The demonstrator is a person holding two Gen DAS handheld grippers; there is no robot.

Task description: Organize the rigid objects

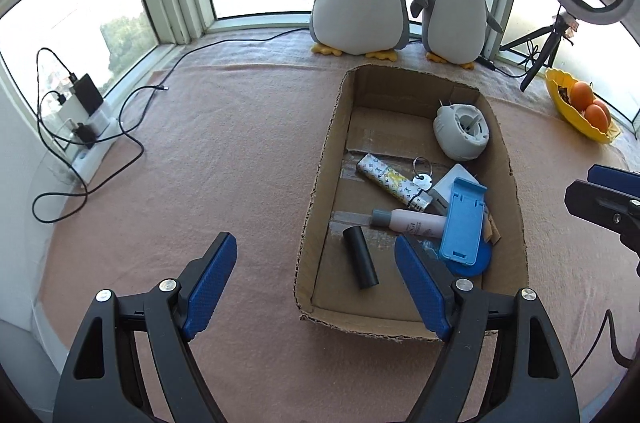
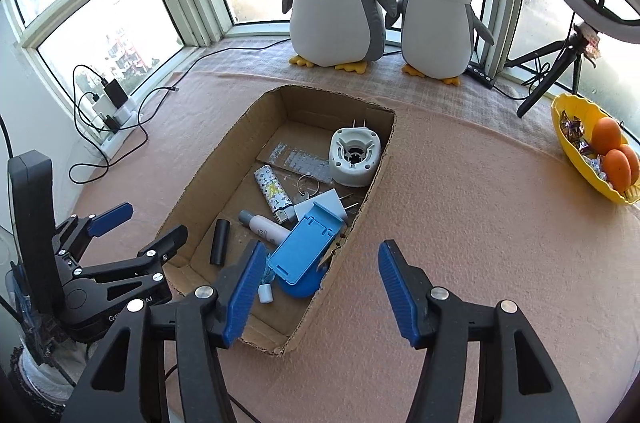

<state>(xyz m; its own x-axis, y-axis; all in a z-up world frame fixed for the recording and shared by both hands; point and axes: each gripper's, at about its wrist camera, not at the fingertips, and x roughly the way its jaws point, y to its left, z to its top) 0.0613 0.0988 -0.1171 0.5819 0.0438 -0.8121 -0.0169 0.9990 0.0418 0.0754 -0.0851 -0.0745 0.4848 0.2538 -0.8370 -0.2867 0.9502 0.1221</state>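
Lying inside the cardboard box [image 1: 320, 175], the black cylinder [image 1: 360, 257] sits between the empty, wide-open left claw [image 1: 316, 255]; right claw [image 2: 320, 265] gapes empty too.

We read little here: partial pink lettering, seemingly "GGI", on the pale pink bottle [image 1: 416, 221] lying near in the cardboard box [image 1: 316, 183].
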